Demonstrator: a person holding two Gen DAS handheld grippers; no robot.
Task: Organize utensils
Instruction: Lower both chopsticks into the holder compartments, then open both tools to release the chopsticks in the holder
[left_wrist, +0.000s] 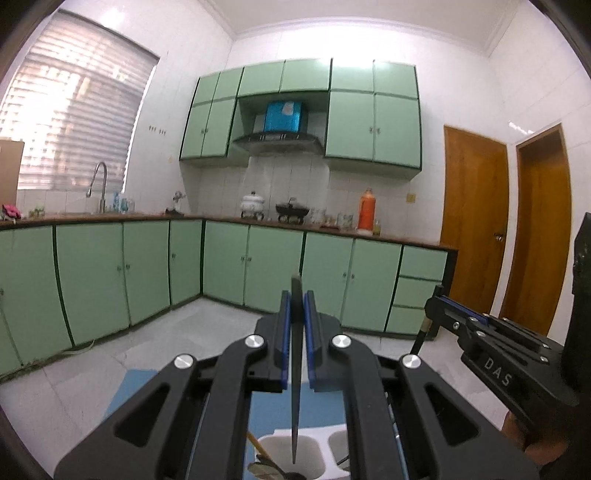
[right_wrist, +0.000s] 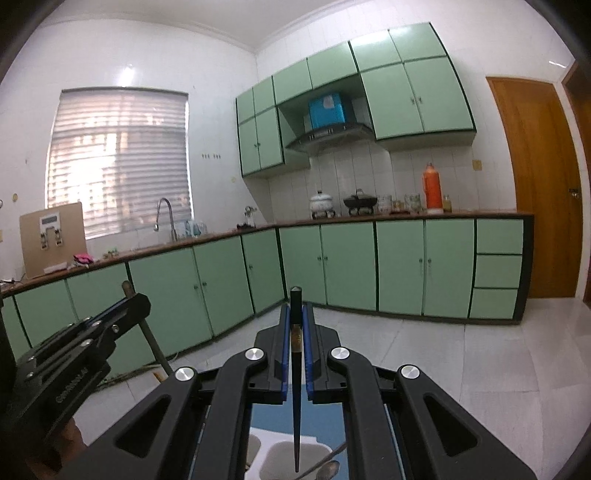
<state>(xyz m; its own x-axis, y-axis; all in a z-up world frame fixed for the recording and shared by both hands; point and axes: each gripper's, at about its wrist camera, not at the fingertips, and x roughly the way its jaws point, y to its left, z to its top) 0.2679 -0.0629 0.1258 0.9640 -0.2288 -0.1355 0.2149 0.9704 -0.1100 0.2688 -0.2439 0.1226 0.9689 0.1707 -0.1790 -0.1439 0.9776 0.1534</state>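
Note:
In the left wrist view my left gripper (left_wrist: 297, 299) is shut on a dark chopstick (left_wrist: 295, 387). The chopstick stands upright with its thin tip down over a white utensil holder (left_wrist: 314, 432). A spoon (left_wrist: 267, 470) and a wooden handle (left_wrist: 258, 445) lie in the holder's left compartment. My right gripper (right_wrist: 295, 310) is shut on a second dark chopstick (right_wrist: 296, 406), tip down above the same holder (right_wrist: 266, 437), where a spoon (right_wrist: 328, 469) shows. Each view shows the other gripper beside it: the right gripper (left_wrist: 437, 301) and the left gripper (right_wrist: 138, 297).
The holder rests on a blue mat (left_wrist: 136, 384). Beyond lie a pale tiled floor (right_wrist: 461, 362), green lower cabinets (left_wrist: 225, 262) under a brown counter with pots and an orange flask (left_wrist: 366, 211), a sink tap (left_wrist: 99, 184), and wooden doors (left_wrist: 476, 221) at the right.

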